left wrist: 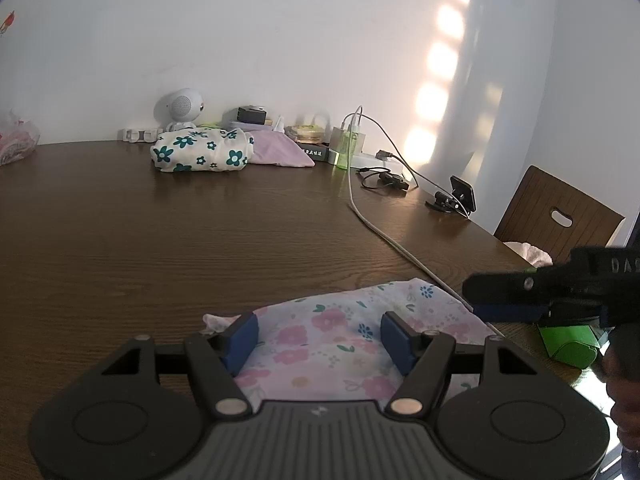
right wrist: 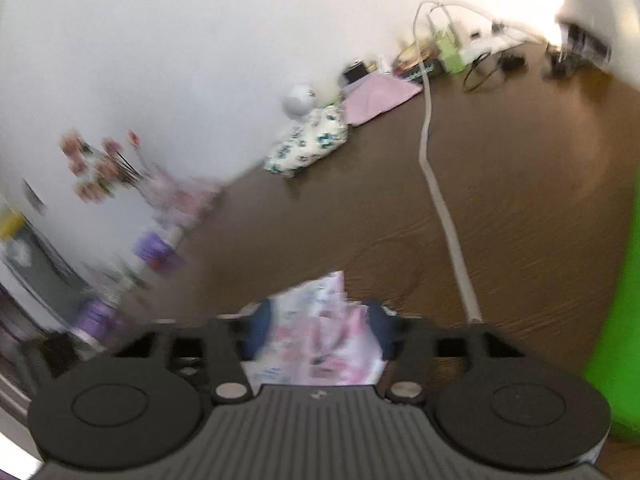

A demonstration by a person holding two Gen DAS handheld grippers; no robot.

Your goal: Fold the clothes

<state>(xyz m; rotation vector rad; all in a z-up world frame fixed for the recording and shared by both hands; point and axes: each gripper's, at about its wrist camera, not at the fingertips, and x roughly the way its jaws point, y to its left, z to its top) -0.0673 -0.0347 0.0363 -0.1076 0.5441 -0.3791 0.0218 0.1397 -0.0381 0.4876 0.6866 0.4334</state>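
While the pink floral garment (left wrist: 352, 344) lay at the lower centre of the left wrist view, on the near edge of the wooden table (left wrist: 200, 232), I held my left gripper (left wrist: 319, 340) over it with the jaws spread. The blue pads (left wrist: 244, 340) stood either side of the cloth and pressed nothing. I judged this placement a standby position, ready to pin or take a new edge.

My right gripper (right wrist: 316, 330) appeared in its own blurred view at the lower centre, jaws spread, with bunched floral cloth between the pads. I could not tell from the blur whether the cloth touched them; I judged it released, since the pads stood wide of the fabric. In the left view the same tool entered from the right edge, beside the garment's right corner.

At the upper centre of the left view, a folded white garment with teal flowers (left wrist: 200, 150) and a pink cloth (left wrist: 280, 150) sat near the wall, well apart from the work. I judged those finished items, parked clear. A white cable (left wrist: 384, 236) ran past the garment's right edge and posed a snag risk.
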